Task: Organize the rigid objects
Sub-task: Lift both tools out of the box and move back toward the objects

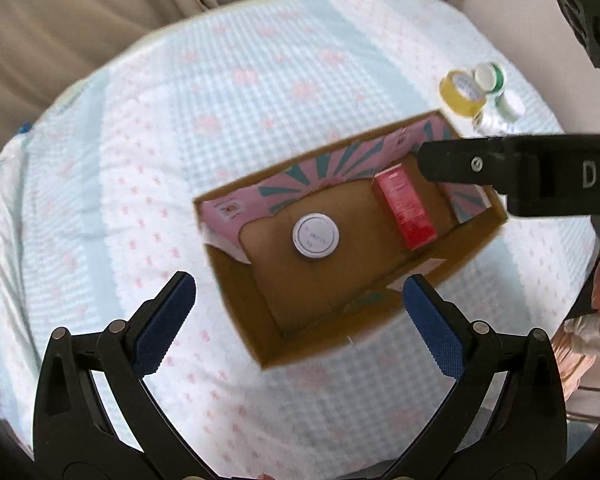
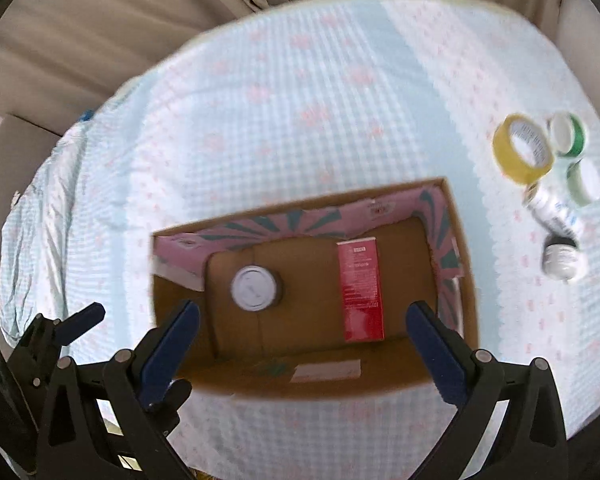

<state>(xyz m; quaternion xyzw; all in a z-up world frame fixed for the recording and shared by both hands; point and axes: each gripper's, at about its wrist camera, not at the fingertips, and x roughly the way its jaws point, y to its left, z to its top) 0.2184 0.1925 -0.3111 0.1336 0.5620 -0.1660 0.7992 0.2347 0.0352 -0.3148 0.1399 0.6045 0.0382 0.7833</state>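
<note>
An open cardboard box (image 1: 260,320) (image 2: 466,280) sits on the checked tablecloth. Inside lie a red carton (image 1: 404,208) (image 2: 360,292) and a white-lidded jar (image 1: 315,236) (image 2: 255,283). My left gripper (image 1: 298,320) is open and empty above the box's near corner. My right gripper (image 2: 302,336) is open and empty above the box's near wall; its body (image 1: 520,172) crosses the left wrist view at the right. To the right of the box lie a yellow tape roll (image 2: 522,154) (image 1: 462,94), a green tape roll (image 2: 568,134), another pale green roll (image 2: 586,182) and two small bottles (image 2: 556,212).
The round table (image 2: 300,80) has a light blue checked cloth with pink marks. Beige curtains (image 2: 100,20) hang behind it. The left gripper's fingers (image 2: 80,324) show at the lower left of the right wrist view.
</note>
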